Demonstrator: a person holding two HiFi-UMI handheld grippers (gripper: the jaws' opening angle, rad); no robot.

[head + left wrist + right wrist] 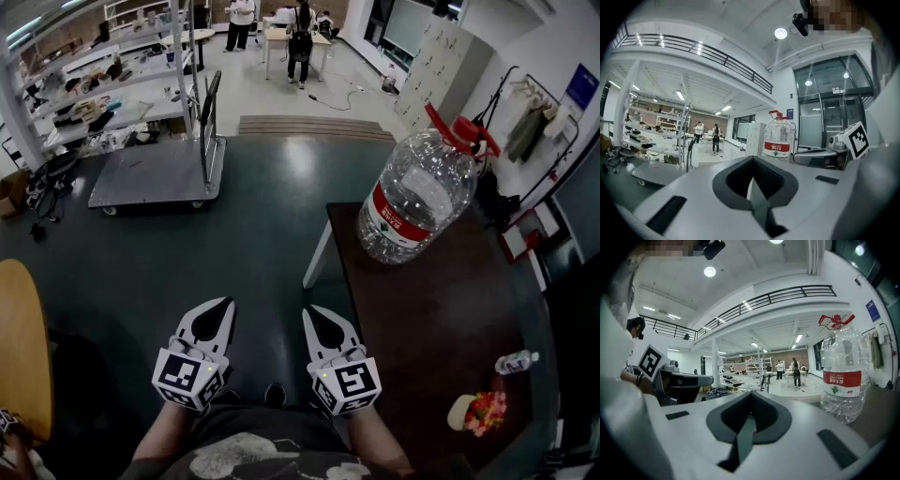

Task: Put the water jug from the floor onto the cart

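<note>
Clear plastic, with a red cap, a red carry handle and a red-and-white label, the large water jug (420, 192) stands on the dark brown rectangular table (422, 319), near its far left corner. It is not on the floor and not on the cart.

Both grippers are held low and close to the person's body, side by side and pointing roughly level. The left gripper (225, 302) has its white-and-black jaws pressed together with nothing between them, as the left gripper view shows (751, 159). The right gripper (311, 311) is likewise closed and empty (751, 394).

The jug is well apart from both pairs of jaws, ahead of them and off to the right. In the left gripper view it stands upright beyond the jaw tips, slightly right of centre (777, 136). In the right gripper view it looms nearer, at the right edge of the jaws (841, 376); neither gripper touches it.

Ahead and to the left, the grey flatbed platform cart (155, 173) with its upright push handle sits on the dark floor, well apart from the table and jug. It also appears at the left in the left gripper view (651, 171).
</note>
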